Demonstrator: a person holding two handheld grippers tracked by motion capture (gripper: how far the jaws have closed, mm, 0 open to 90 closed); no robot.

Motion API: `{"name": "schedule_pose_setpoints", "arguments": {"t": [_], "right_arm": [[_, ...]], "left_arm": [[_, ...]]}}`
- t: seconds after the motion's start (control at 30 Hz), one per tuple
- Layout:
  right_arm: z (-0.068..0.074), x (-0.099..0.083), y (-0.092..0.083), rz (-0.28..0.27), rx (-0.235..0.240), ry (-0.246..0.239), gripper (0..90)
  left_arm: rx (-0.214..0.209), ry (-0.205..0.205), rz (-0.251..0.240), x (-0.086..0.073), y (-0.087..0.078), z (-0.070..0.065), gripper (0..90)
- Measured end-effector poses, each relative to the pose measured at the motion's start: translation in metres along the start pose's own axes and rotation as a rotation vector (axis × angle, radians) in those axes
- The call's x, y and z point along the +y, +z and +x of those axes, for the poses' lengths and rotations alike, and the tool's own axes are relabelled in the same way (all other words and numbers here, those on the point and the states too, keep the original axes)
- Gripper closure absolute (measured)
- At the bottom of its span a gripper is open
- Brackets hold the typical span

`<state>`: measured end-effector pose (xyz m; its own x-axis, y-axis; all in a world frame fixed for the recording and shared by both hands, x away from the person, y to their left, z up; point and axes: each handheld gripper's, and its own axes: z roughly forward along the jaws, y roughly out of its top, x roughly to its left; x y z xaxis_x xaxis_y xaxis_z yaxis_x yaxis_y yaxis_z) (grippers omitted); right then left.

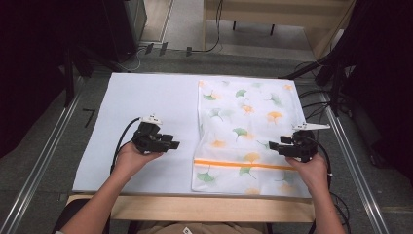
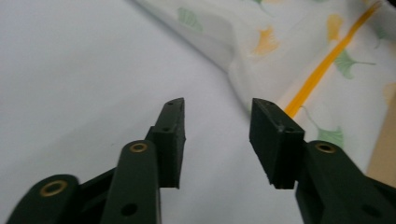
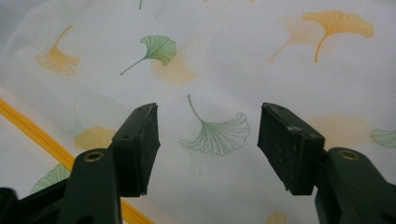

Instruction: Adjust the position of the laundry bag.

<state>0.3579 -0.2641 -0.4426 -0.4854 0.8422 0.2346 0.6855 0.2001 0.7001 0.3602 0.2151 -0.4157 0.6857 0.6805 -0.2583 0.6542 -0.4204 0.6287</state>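
A white cloth point(image 1: 243, 131) printed with green and orange ginkgo leaves and an orange stripe point(image 1: 243, 164) lies folded on the right half of the white table point(image 1: 146, 102). My left gripper point(image 1: 174, 145) hovers over bare table just left of the cloth's left edge, open, nothing between its jaws. In the left gripper view the left gripper point(image 2: 218, 140) points at the cloth's folded edge point(image 2: 233, 70). My right gripper point(image 1: 272, 146) is over the cloth's right part, open and empty. The right gripper point(image 3: 208, 140) frames a green leaf print point(image 3: 217, 135) on the cloth.
The table's wooden front edge point(image 1: 195, 207) runs below the white surface. Metal rails point(image 1: 44, 161) flank both sides. Cables point(image 1: 311, 97) and dark equipment stand beyond the far right corner.
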Motion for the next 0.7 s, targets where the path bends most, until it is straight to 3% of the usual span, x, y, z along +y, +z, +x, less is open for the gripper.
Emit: {"name": "schedule_pose_setpoints", "arguments": {"t": [0.17, 0.27, 0.47, 0.7], "right_arm": [[-0.0008, 0.0015, 0.0024, -0.004, 0.024, 0.02, 29.9], [0.0002, 0.0019, 0.0032, -0.003, 0.031, 0.024, 25.5], [0.0025, 0.0029, 0.0036, -0.002, 0.026, 0.005, 28.5], [0.0049, 0.0027, 0.0039, -0.004, 0.034, 0.004, 30.1]], "left_arm": [[-0.03, -0.024, -0.009, 0.0022, 0.0015, -0.0011, 47.4], [-0.038, -0.016, 0.004, 0.0025, 0.0031, -0.0008, 42.7], [-0.043, -0.042, -0.018, 0.0044, 0.0011, -0.0003, 42.4], [-0.024, -0.008, 0.003, 0.005, 0.0039, -0.0018, 42.9]]}}
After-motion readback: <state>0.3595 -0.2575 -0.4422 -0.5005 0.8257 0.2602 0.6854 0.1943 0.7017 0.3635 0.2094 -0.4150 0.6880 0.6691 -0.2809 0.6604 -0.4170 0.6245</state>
